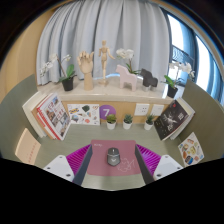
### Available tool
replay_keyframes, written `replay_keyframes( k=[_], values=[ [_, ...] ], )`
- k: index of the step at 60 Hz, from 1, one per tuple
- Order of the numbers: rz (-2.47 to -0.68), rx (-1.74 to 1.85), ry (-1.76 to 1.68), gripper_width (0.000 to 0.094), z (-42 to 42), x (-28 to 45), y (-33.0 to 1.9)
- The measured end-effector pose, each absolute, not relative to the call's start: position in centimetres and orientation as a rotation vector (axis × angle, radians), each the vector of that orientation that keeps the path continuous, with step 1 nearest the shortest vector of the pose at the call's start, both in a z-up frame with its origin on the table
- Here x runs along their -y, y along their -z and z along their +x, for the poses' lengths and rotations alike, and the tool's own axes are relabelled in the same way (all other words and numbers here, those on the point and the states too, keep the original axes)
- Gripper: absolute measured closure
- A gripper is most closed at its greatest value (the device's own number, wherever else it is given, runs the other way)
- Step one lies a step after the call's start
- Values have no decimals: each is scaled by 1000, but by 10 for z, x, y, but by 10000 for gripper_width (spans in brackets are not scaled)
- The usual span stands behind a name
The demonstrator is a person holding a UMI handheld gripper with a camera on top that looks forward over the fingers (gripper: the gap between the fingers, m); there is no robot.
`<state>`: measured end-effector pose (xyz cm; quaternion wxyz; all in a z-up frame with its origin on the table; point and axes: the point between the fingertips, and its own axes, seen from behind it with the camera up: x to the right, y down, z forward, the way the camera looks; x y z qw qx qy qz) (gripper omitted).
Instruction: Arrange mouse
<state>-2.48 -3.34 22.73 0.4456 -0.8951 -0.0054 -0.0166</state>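
- The mouse (113, 156) is small and grey, and it sits on a pink mat (100, 168) on the table (85, 135).
- The gripper (112, 163) is spread wide. One pink pad (76, 158) is off to each side of the mouse, and I see a gap on both sides. The mouse rests on the mat by itself, between the fingers.
- I think this is the part just before the grab. The fingers are lined up around the mouse but not holding it.
- Next, I think the fingers need to close evenly on its two sides. If one touches first, the mouse could slide or turn.
- The mouse looks a bit longer front to back, so its long way runs along the fingers. I cannot tell which end is the front.
- Past the mat are books (52, 117), little plants (127, 121), a wooden hand (87, 72) and an elephant toy (147, 78) on a shelf.
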Motion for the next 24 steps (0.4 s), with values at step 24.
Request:
replay_keyframes(
  k=[24],
  values=[
    [-2183, -58, 71, 74, -33, 80, -267]
  ],
)
